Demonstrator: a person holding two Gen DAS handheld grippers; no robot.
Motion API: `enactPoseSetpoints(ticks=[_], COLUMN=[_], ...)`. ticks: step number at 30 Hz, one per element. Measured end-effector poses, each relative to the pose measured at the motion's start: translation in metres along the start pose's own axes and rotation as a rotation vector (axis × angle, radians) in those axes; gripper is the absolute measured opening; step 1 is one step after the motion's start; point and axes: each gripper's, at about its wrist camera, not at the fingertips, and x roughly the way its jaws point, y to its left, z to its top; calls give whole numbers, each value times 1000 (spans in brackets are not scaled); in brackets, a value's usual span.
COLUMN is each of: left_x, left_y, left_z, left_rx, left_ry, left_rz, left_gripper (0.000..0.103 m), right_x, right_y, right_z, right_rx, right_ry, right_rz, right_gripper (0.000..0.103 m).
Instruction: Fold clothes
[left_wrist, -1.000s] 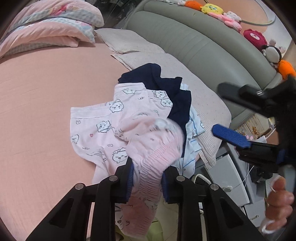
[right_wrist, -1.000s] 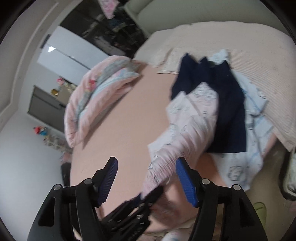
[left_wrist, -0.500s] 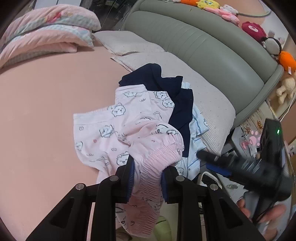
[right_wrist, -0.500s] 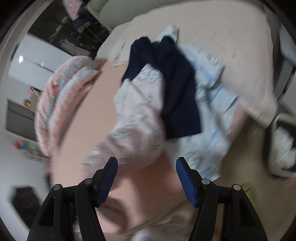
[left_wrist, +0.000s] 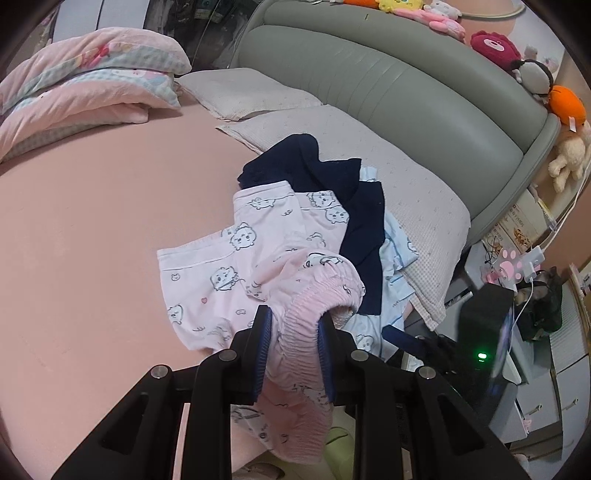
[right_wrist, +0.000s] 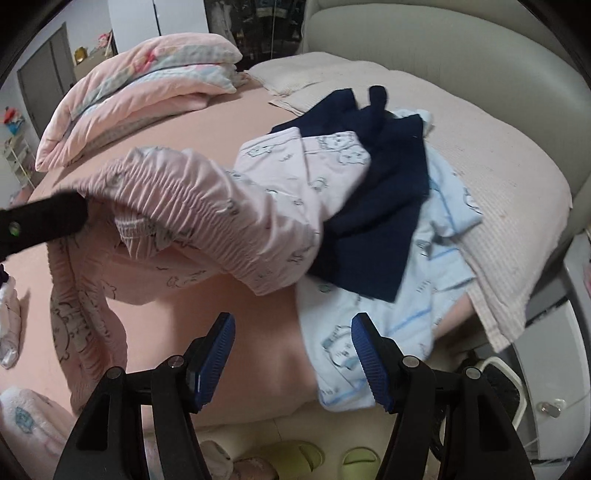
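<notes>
The left gripper (left_wrist: 293, 354) has its blue-padded jaws clenched on the gathered elastic waistband of a pale pink pair of cotton pyjama trousers printed with small cartoon animals (left_wrist: 258, 266); the band bunches up between the pads and a loose fold hangs below them over the bed's edge, so how much cloth is pinched cannot be made out. From the right wrist view the same trousers (right_wrist: 207, 206) rise in a ridged arch off the pink bedsheet (right_wrist: 229, 325), and the left gripper shows only as a black bar cut off at the frame's left edge. The right gripper (right_wrist: 293, 354) hangs with its jaws released and wide apart above the near edge of the bed, with nothing between them. Behind the trousers lies a dark navy garment (right_wrist: 373, 206), its shape hard to read because it is crumpled, and under it a light blue printed garment (right_wrist: 369, 332) whose far part is hidden. A folded pink patterned quilt (left_wrist: 85, 85) sits at the far side of the bed, beside beige pillows (left_wrist: 255, 92) that lean on a grey-green padded headboard (left_wrist: 406, 92). Yellow-green slippers (right_wrist: 328, 459) on the floor are partly hidden by the right gripper's arms.
</notes>
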Motion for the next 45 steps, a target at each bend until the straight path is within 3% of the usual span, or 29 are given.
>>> enactPoseSetpoints(ticks=[18,19,21,23,24,29,37,42,43,45], left_x=[8,9,9,10,11,13,20,26,25,21], left_y=[10,9,8,8,8,11,22,27,28,30], left_z=[0,0,-1,-2,-2,-5,-11,-16,-17,-17], left_rx=[-35,-29,-22,-23,-24,-35,-81,-98,-100,-99], left_ry=[39,40,43,48,52,63,137,189,188,178], left_rz=[-19,-19,-15,-16,-17,1,2,5,-1,-12], left_gripper=[22,22,22,22,22,22,23,33,39,62], right_x=[45,45,46,48,50,45,28,21,19,14], right_y=[14,13,13,14,16,18,16,22,25,32], right_z=[16,17,19,21,22,24,36,38,40,43], right_rx=[-36,-31,-32,-40,-53,-89,-99,-99,-104,-121], right_ry=[2,3,9,15,18,5,-31,-57,-69,-91], right_rz=[-97,-93,-79,-77,-88,-96,-85,-28,-16,2], right_gripper=[65,62,50,31,28,21,21,21,20,19])
